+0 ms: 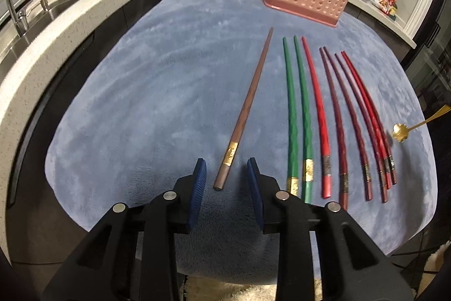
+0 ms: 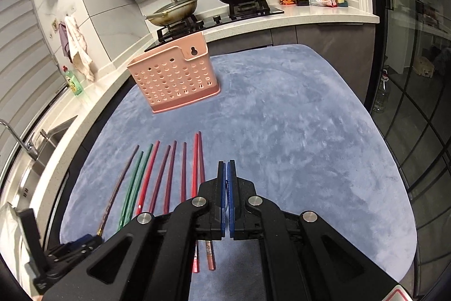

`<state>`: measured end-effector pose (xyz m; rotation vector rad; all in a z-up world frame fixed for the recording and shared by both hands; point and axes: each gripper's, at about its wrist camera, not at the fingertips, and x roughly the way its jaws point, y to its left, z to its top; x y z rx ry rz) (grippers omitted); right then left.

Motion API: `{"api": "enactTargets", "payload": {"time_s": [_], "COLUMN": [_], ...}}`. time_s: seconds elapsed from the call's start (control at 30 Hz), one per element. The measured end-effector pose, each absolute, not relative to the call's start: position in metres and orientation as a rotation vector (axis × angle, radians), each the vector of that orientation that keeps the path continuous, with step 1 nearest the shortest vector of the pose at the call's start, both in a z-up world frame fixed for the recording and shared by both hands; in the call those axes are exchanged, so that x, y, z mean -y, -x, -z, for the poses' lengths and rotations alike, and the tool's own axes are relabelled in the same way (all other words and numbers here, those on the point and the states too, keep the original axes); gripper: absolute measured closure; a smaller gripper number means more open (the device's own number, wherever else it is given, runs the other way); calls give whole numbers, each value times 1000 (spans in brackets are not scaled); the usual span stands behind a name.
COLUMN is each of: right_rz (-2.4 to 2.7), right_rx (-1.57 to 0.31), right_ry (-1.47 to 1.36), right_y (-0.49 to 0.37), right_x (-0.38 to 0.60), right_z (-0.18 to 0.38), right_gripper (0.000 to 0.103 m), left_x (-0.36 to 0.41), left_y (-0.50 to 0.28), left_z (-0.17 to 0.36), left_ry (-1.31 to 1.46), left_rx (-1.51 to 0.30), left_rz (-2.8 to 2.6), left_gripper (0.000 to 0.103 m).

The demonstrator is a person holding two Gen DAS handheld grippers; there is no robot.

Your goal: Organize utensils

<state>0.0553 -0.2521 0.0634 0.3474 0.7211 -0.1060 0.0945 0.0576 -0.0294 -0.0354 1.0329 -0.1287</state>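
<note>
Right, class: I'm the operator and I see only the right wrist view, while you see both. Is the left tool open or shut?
Observer: Open. The left tool has its pads spread, and the thick end of the brown chopstick lies in the gap. Neither pad seems to touch it.
Operator: Is there anything besides chopsticks that I'm missing?
Observer: Yes, a gold spoon just right of the outermost red chopsticks. Its handle runs out of frame, so I cannot tell what holds it.
Operator: My own tool hides the thick ends of the green pair. Are they marked?
Observer: Both green chopsticks carry gold bands near their thick ends.
</note>
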Motion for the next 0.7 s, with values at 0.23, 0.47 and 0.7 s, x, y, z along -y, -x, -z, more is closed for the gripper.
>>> {"api": "enactTargets", "payload": {"time_s": [0.23,0.47,0.7], "right_rz": [108,106,105], "right_rx": [-717,-722,-700], "right_ry": [-333,-329,-312], "right_y": [-55,-55,-58], "right_x": [247,246,248], "right_z": [-66,-67,-78], "right_gripper": [101,101,101], "left_x": [-55,-51,-53], "left_y": [-100,-97,-95], "left_z": [33,32,-10], "left_ry": [37,15,55], "left_rx": [-1009,-1003,-947], "left_rz": [145,164,197], "left_gripper": [78,92,94]}}
